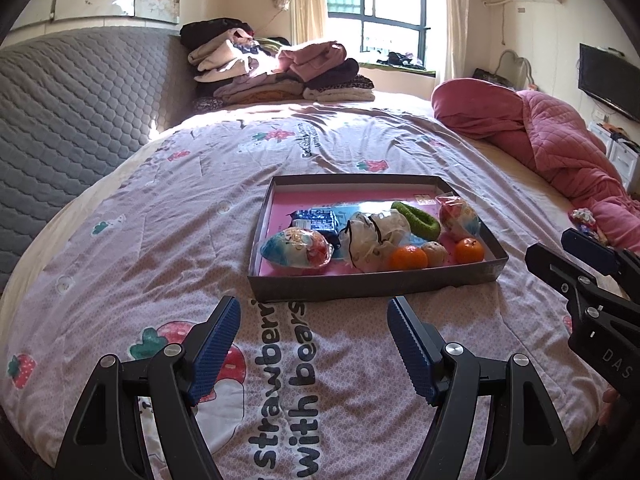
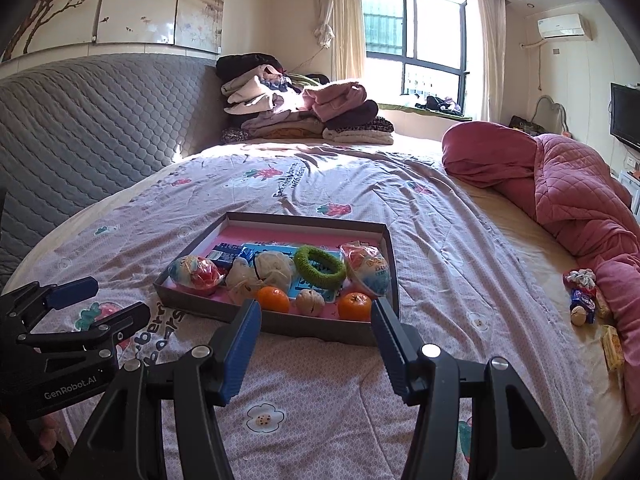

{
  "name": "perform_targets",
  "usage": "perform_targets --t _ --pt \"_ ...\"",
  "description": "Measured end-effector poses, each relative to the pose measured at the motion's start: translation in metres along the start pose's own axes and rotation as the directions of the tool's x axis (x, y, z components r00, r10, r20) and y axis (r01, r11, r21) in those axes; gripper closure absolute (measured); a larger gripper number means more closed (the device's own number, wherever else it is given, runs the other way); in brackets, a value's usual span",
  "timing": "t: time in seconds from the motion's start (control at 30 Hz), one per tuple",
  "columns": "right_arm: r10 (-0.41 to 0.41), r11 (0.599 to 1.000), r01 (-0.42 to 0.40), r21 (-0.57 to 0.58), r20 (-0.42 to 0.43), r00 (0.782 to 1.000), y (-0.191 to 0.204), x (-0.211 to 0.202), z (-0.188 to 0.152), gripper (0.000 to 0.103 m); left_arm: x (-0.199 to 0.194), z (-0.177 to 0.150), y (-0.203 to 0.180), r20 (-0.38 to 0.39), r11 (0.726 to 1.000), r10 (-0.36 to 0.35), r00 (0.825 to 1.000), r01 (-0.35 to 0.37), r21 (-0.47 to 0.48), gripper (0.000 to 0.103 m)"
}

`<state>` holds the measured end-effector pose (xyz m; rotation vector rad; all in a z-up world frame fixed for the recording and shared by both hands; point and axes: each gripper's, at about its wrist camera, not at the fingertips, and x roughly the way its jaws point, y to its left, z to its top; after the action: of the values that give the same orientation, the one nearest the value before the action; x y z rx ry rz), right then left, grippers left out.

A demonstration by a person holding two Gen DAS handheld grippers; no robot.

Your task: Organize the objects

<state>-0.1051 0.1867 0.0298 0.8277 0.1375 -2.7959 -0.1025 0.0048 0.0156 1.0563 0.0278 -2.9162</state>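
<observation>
The left gripper (image 1: 314,344) is wide open and holds nothing. The box (image 2: 280,326) on the bed already has oranges, eggs and a green ring inside. The right gripper (image 2: 316,346) is open and empty too. A few small things (image 2: 582,300) wait by the pink blanket (image 2: 580,200), so the job looks not done.

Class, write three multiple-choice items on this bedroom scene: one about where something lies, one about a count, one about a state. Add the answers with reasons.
1. Where does the green ring lie?
A. inside the shallow box
B. on the folded clothes
C. on the windowsill

2. How many oranges are in the box?
A. one
B. two
C. four

3. How do the right gripper's jaws stand?
A. shut on an orange
B. shut on the box's rim
C. open, holding nothing

Answers: 1 A, the ring lies among the box's other things. 2 B, one orange lies left, another right. 3 C, only the bedspread and the box show between its pads.
</observation>
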Motion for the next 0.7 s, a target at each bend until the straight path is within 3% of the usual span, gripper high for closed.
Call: perform_targets --t 0.7 --pt "-0.011 1.000 0.012 0.022 -0.043 0.999 -0.009 0.025 -0.035 0.046 0.028 -0.021 0.002 -0.037 1.000 0.012 0.999 -0.013 -0.012 0.026"
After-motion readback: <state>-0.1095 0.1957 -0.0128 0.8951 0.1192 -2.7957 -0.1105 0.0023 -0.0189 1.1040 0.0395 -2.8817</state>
